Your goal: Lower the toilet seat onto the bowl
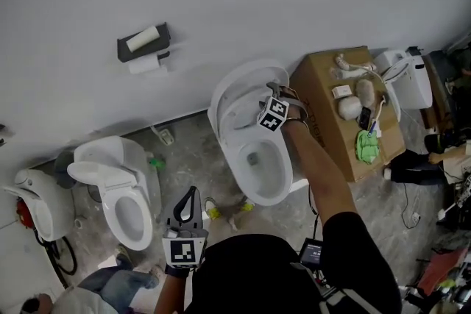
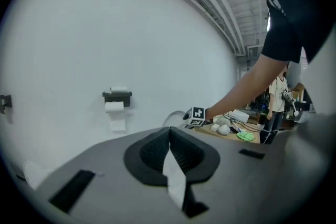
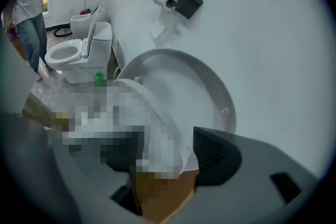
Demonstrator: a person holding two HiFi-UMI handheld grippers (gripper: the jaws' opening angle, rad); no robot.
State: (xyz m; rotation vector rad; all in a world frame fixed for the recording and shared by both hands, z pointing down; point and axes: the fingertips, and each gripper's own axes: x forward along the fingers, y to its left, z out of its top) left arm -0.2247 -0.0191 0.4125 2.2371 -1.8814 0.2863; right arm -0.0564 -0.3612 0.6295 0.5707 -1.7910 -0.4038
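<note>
The white toilet stands in the middle of the head view, its lid (image 1: 246, 77) and seat (image 1: 227, 114) raised against the wall above the open bowl (image 1: 266, 169). My right gripper (image 1: 275, 93) reaches to the raised seat's right edge. In the right gripper view the seat's rim (image 3: 177, 148) lies between the jaws of that gripper (image 3: 161, 156), in front of the lid (image 3: 199, 86). The right pad (image 3: 210, 157) stands just beside the rim, and a mosaic patch hides the left one. My left gripper (image 1: 193, 196) (image 2: 169, 147) hangs low in front of the bowl, shut and empty.
A second toilet (image 1: 121, 195) stands to the left, with a third (image 1: 37, 195) at the far left. A cardboard box (image 1: 324, 95) carrying small items sits right of the bowl, and another toilet (image 1: 405, 77) stands behind it. A paper holder (image 1: 143, 44) hangs on the wall.
</note>
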